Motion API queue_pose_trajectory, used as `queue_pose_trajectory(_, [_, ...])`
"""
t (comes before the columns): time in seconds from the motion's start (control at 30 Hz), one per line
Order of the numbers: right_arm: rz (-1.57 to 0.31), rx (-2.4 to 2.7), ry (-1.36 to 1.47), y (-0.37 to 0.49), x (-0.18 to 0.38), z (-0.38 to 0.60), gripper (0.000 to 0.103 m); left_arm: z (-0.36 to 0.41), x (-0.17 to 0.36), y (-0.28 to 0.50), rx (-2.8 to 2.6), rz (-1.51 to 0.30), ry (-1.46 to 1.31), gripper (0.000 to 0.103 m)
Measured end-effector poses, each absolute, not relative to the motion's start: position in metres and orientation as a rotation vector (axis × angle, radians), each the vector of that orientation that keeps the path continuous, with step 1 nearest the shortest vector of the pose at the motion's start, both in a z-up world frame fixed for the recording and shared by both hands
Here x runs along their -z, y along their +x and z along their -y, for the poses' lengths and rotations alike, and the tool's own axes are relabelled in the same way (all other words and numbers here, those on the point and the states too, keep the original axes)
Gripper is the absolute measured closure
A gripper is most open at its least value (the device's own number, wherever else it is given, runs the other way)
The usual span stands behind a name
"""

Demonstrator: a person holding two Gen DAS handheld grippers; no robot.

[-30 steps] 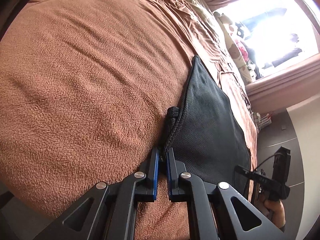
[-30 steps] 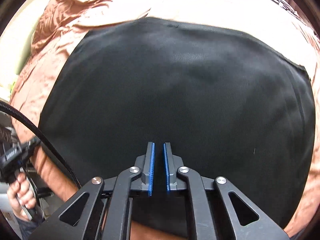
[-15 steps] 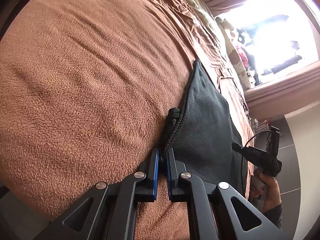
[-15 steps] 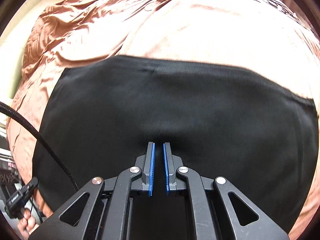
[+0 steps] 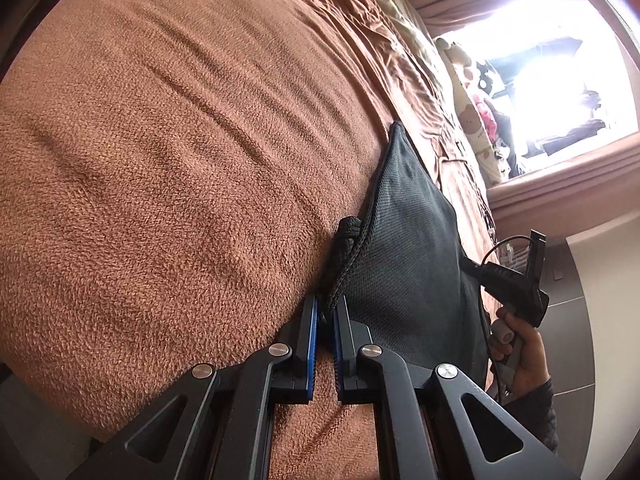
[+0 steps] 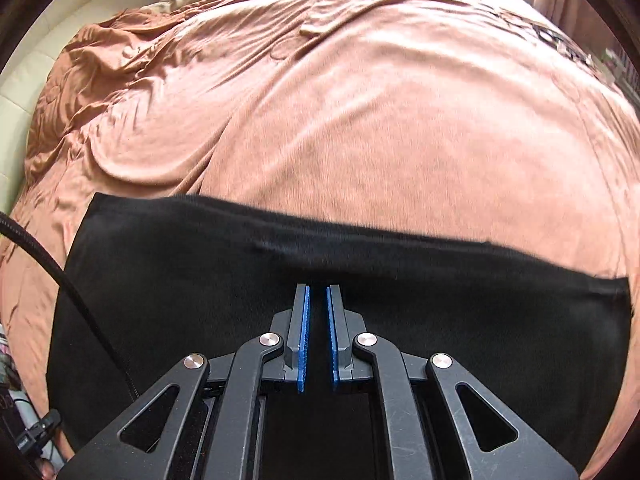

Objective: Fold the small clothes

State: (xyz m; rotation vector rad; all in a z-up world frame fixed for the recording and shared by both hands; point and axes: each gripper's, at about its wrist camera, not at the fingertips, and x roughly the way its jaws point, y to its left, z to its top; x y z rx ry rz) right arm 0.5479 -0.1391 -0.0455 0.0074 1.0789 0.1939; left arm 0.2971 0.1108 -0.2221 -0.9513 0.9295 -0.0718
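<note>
Two grippers, one black mesh garment [image 5: 404, 248], lower right of frame on a brown fleece blanket [image 5: 180, 152]. Left gripper [image 5: 325, 312]: clenched on the corded hem. Right gripper [image 6: 317, 300]: nearly closed, apparently pinching cloth. Advice: hold both pinches level, keep edges aligned.

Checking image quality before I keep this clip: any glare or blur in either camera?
Left wrist view: the window is blown out to white, while the black garment shows sharp mesh. Right wrist view: evenly lit, but the garment's far edge is smeared.
</note>
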Motion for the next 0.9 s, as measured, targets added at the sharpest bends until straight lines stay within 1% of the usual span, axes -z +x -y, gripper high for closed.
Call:
queue_pose_trajectory(0.13, [-1.074,-0.221,0.038,0.531,0.033,0.144,0.097,-0.113,0.216,0.299,0.085,-0.923,-0.972,0.097])
queue_pose_trajectory(0.27, [-1.146,-0.286,0.03,0.509,0.032,0.144,0.097,-0.112,0.206,0.299,0.112,-0.898,-0.983,0.097])
queue_pose_trajectory(0.53, [-1.228,-0.349,0.012,0.454,0.029,0.139,0.095,-0.105,0.168,0.306,0.184,-0.829,-0.975,0.097])
queue_pose_trajectory(0.7, [-1.247,-0.382,0.018,0.436,0.027,0.134,0.094,-0.095,0.143,0.317,0.231,-0.797,-0.959,0.098])
queue_pose_trajectory(0.9, [-1.29,-0.416,-0.086,0.41,0.036,0.119,0.094,-0.079,0.118,0.332,0.276,-0.778,-0.93,0.098])
